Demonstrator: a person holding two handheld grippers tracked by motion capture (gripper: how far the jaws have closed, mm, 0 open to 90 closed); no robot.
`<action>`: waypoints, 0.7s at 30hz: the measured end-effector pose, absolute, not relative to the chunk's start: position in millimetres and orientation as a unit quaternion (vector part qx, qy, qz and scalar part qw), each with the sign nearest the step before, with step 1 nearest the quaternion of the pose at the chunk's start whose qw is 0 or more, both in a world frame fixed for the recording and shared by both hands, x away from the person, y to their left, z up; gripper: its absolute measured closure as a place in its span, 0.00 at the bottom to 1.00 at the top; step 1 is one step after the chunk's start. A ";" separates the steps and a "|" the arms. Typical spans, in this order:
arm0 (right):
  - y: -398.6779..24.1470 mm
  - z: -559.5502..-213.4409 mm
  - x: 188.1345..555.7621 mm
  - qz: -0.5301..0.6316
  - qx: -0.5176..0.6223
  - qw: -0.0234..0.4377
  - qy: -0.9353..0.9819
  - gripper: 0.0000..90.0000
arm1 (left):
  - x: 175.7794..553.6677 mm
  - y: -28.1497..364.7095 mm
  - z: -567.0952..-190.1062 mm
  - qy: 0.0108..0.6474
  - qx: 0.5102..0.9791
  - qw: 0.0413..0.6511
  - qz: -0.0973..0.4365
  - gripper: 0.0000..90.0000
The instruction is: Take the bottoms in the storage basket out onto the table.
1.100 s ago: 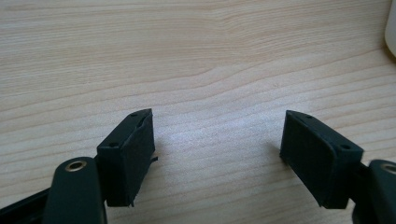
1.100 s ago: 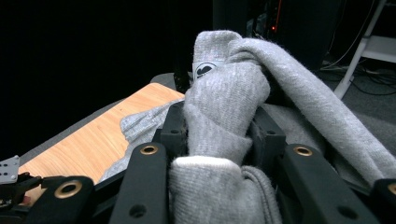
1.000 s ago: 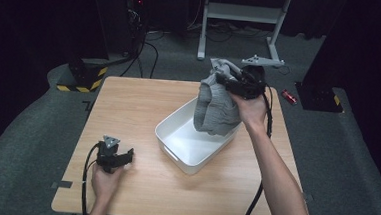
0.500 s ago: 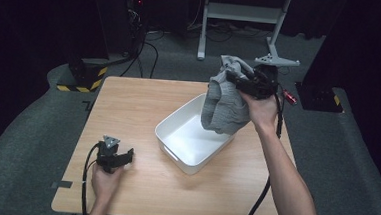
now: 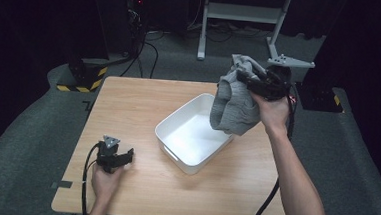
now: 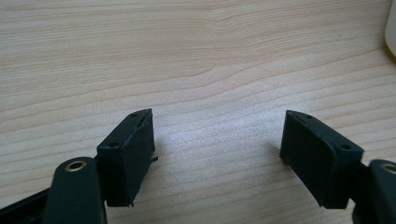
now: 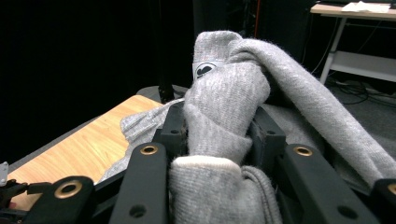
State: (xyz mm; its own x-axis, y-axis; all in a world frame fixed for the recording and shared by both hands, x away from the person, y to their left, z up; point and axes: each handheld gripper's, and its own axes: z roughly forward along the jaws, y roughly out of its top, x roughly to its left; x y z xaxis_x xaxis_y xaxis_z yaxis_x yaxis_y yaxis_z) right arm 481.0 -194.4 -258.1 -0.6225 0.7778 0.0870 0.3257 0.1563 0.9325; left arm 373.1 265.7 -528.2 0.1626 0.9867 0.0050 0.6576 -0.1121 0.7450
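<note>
A grey knitted garment (image 5: 234,102) hangs in the air over the far right corner of the white bin (image 5: 176,149). My right gripper (image 5: 252,82) is shut on a bunched fold of it near the top. In the right gripper view the grey garment (image 7: 224,112) is squeezed between the two black jaws and spills over them. My left gripper (image 5: 123,157) rests on the wooden table (image 5: 129,98) near its front left corner. Its jaws stand open over bare wood, with nothing between the left gripper's fingertips (image 6: 217,154).
The white bin sits askew at the table's middle and its floor looks bare. A white metal stand (image 5: 244,13) and cables lie on the floor behind the table. A yellow-black striped block (image 5: 82,78) sits past the far left corner.
My right gripper has lifted the grey garment and carried it to the right, so it hangs over the bin's far right corner. The left gripper has stayed in place.
</note>
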 end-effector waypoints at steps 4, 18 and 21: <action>-200.5 -256.1 479.0 0.528 0.382 0.218 0.726 0.72 | 373.2 265.8 -528.2 0.590 0.697 0.310 0.266 0.29; -228.2 -249.5 469.8 0.525 0.392 0.240 0.716 0.72 | 373.1 265.7 -528.2 0.590 0.697 0.309 0.266 0.29; -237.1 -250.3 468.4 0.525 0.399 0.243 0.711 0.72 | 373.0 265.6 -528.2 0.590 0.696 0.309 0.266 0.29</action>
State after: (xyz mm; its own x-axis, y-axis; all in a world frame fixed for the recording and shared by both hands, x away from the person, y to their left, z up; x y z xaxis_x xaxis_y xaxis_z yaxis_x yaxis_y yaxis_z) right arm 468.4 -237.1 -250.3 -0.5631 0.8230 0.0747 0.3128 0.1286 0.9411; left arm 373.0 265.6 -528.2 0.1616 0.9868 0.0056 0.6575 -0.1119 0.7451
